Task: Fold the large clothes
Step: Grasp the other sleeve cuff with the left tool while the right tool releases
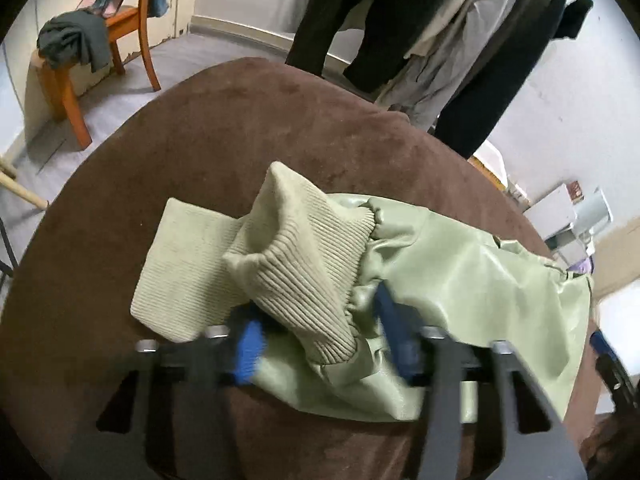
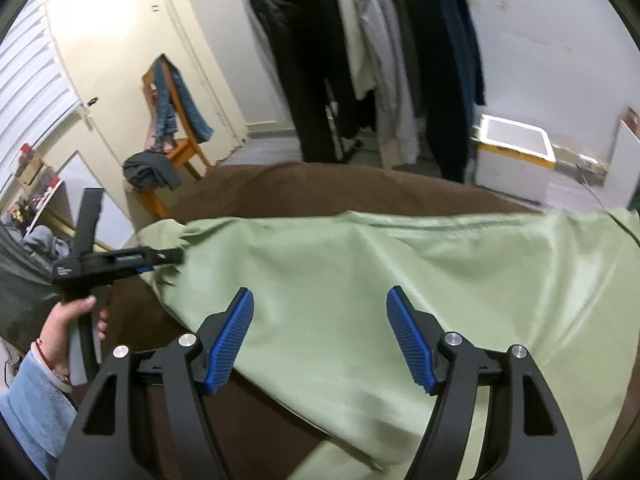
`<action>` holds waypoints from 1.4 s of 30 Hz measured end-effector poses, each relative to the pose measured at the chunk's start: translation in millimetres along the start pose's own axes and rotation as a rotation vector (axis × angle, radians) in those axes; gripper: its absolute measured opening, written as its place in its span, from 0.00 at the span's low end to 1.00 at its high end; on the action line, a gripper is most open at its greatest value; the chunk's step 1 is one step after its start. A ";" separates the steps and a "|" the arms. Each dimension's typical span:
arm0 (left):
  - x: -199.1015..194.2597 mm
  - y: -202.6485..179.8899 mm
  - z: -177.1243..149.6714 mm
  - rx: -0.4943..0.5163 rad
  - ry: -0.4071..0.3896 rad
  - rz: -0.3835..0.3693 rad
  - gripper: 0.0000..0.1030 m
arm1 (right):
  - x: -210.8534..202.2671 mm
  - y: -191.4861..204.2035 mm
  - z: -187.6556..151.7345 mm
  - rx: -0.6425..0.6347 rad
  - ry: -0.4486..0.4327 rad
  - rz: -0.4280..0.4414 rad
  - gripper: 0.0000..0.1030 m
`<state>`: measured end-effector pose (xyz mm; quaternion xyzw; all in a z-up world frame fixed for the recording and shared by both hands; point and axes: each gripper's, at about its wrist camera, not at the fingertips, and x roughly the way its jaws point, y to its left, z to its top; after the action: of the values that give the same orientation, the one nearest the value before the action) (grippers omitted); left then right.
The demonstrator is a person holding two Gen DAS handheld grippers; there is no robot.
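A pale green leather-like jacket (image 2: 400, 272) lies spread on a brown blanket (image 1: 224, 128). In the left wrist view its sleeve (image 1: 460, 280) ends in a ribbed knit cuff (image 1: 304, 264), and a second ribbed band (image 1: 188, 272) lies flat to the left. My left gripper (image 1: 320, 320) has its jaws apart around the bunched cuff and sleeve end; the fabric covers part of the blue pads. It also shows in the right wrist view (image 2: 160, 260) at the jacket's left edge. My right gripper (image 2: 320, 336) is open and empty just above the jacket's smooth body.
A wooden chair (image 2: 176, 152) with jeans and a dark garment stands beyond the bed's far left. Dark and grey clothes hang on a rack (image 2: 380, 60) behind the bed. A white box (image 2: 516, 156) sits on the floor at the right.
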<state>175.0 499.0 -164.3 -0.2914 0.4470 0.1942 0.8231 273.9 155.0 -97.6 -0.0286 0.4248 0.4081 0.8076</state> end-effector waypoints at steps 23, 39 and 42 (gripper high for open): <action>-89.4 -19.9 4.4 0.106 -0.303 0.072 0.16 | -22.0 -100.9 -29.7 0.114 0.042 -0.173 0.80; -33.7 34.3 21.3 0.102 -0.222 0.235 0.16 | -8.5 -157.6 -9.6 0.142 0.042 -0.294 0.81; -27.1 39.7 33.2 0.097 -0.206 0.240 0.16 | 8.2 -153.0 -1.1 0.111 0.069 -0.294 0.81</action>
<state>158.4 549.1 -139.1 -0.1742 0.4008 0.2982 0.8486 380.2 58.0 -150.1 -0.0598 0.4655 0.2601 0.8438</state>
